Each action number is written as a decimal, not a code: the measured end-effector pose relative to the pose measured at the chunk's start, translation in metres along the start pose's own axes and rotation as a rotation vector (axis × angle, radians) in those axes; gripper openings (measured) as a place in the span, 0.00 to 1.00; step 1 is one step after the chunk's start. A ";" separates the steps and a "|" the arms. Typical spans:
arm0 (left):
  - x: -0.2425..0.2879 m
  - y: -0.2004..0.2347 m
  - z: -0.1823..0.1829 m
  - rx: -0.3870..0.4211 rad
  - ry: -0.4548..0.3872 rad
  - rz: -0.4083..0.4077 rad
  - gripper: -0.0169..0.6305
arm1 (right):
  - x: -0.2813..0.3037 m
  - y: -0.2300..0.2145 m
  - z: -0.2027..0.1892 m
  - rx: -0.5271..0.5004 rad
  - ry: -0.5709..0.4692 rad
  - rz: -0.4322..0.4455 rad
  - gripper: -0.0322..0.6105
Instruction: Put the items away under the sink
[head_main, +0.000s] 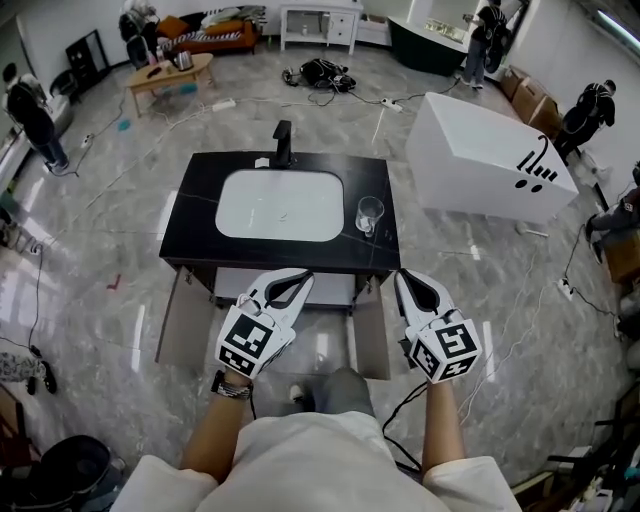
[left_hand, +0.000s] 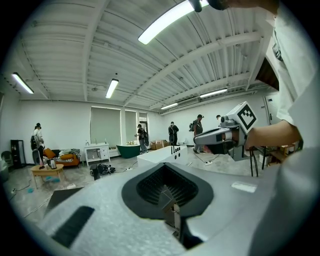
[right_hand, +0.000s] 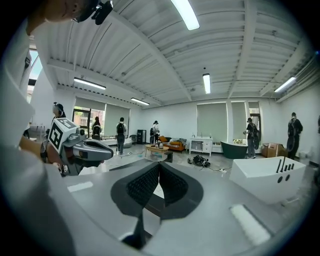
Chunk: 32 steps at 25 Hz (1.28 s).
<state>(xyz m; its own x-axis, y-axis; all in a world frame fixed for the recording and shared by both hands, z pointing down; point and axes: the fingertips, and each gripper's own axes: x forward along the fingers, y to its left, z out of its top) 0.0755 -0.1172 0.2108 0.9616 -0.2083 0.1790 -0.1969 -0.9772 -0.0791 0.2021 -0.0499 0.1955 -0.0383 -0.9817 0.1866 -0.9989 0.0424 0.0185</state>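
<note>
A black vanity top (head_main: 195, 215) carries a white sink basin (head_main: 280, 205) and a black faucet (head_main: 283, 143). A clear glass (head_main: 369, 214) stands on the top's right end. Below it both cabinet doors (head_main: 183, 320) hang open. My left gripper (head_main: 301, 277) and right gripper (head_main: 403, 276) are held close to my body, in front of the open cabinet, both pointing toward the sink. Each is shut with nothing between its jaws. The left gripper view shows its own gripper (left_hand: 164, 167) shut and level. The right gripper's view shows that gripper (right_hand: 159, 165) shut too.
A white bathtub (head_main: 488, 155) stands on the floor right of the vanity. Cables and a black bag (head_main: 322, 72) lie beyond the sink. A low wooden table (head_main: 168, 74) and several people (head_main: 30, 115) stand around the room's edges. The floor is grey marble tile.
</note>
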 end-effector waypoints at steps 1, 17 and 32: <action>0.002 0.003 -0.001 -0.004 0.003 0.003 0.03 | 0.005 -0.003 -0.002 0.006 0.002 -0.001 0.07; 0.079 0.049 -0.032 -0.063 0.108 -0.027 0.03 | 0.103 -0.085 -0.050 0.172 0.066 0.058 0.15; 0.142 0.079 -0.069 -0.112 0.207 0.002 0.03 | 0.177 -0.144 -0.138 0.217 0.226 0.149 0.17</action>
<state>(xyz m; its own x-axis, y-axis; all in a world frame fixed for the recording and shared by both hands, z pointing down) 0.1831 -0.2264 0.2976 0.9035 -0.2033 0.3774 -0.2303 -0.9727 0.0272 0.3428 -0.2043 0.3614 -0.2019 -0.9006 0.3849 -0.9659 0.1181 -0.2302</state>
